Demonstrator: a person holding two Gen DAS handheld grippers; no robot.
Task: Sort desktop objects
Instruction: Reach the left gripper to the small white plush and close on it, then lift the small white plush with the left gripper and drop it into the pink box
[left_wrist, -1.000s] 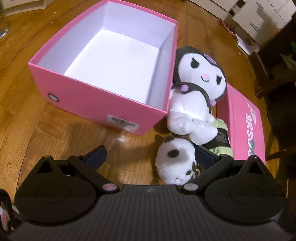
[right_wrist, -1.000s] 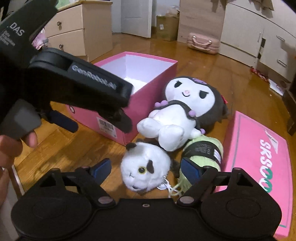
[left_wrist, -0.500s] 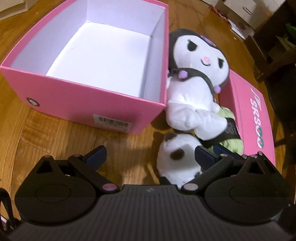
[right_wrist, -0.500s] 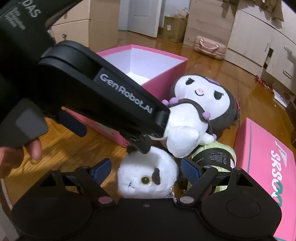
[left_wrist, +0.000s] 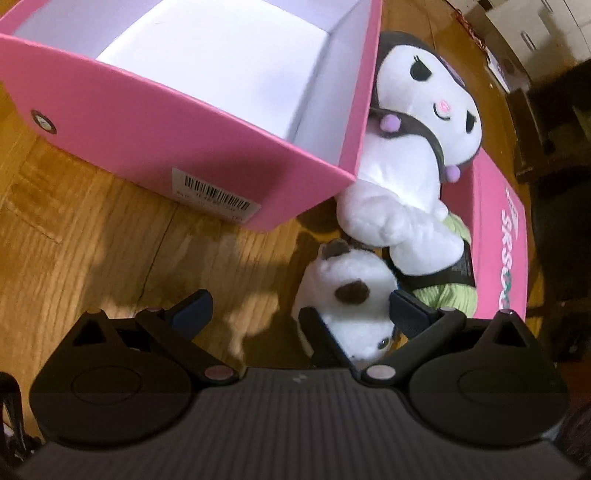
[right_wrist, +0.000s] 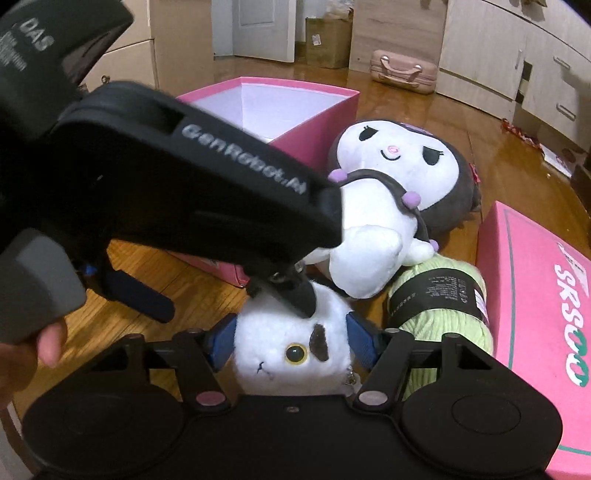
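Two plushes crowd the pink box (right_wrist: 314, 110); right claw (right_wrist: 291, 343) has just closed, pinching the small plush (right_wrist: 280, 354).

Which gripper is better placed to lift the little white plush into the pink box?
The right. The right gripper has just been closing, and its pads now press both sides of the small white plush. The left gripper is open, only one finger touching it. The pink box stands open behind.

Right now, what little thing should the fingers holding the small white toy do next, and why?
Probably lift it a little. The right gripper has just been closing, and its fingers press both sides of the small white toy. The big plush leans close, and the open pink box looks empty, so raising it first should free it.
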